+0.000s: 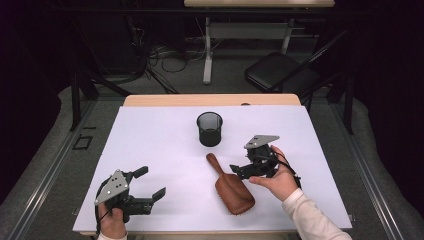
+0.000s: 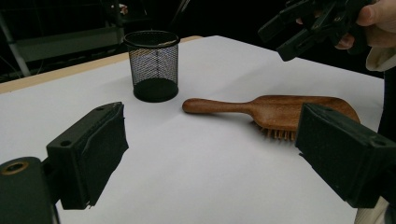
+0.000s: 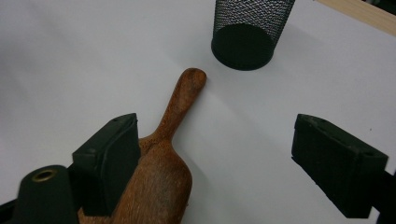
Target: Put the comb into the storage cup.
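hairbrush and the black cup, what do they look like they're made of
The hairbrush looks like solid wood with a smooth, slightly glossy reddish-brown finish: grain streaks show along its handle and back. Its bristles look pale, material unclear. The cup looks like black wire mesh, probably coated metal: you can see through its walls, with a solid rim and base.

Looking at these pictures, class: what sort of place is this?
Probably a recording lab or workshop: a white-covered table in a dark room, loose cables on the floor behind, a folding chair, and handheld grippers.
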{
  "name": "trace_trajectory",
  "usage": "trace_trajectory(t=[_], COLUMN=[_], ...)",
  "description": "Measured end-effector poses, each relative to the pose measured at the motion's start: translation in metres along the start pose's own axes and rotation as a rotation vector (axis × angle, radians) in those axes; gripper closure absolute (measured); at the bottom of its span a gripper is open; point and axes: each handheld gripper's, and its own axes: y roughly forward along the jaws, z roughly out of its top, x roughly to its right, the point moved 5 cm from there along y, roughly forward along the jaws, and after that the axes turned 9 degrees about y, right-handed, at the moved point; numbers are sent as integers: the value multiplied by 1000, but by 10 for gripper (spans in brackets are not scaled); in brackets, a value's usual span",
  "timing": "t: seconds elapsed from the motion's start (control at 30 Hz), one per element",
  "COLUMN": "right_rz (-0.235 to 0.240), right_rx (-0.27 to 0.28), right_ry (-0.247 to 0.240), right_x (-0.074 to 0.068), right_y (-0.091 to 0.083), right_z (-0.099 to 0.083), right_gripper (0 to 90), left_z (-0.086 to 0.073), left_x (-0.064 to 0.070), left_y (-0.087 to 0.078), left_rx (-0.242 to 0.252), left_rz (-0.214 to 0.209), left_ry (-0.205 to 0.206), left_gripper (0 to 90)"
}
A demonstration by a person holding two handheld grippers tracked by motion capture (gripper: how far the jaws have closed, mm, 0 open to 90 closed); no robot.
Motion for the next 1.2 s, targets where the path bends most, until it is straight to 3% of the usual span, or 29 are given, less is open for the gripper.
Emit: trace_trajectory(t=[0.77, 1.2], right_rz=[19, 53], right_rx=[-30, -60], right_ry=[-3, 12], right_x=[-17, -30], right_y=[27, 47], right_z=[16, 14], right_gripper=[463, 547], left_z=[-1, -2], left_x=[0, -1], left_y=[1, 0], left_rx=[-10, -9], left_rz=[-1, -7], left_ry=[0, -5], left_gripper=[95, 100])
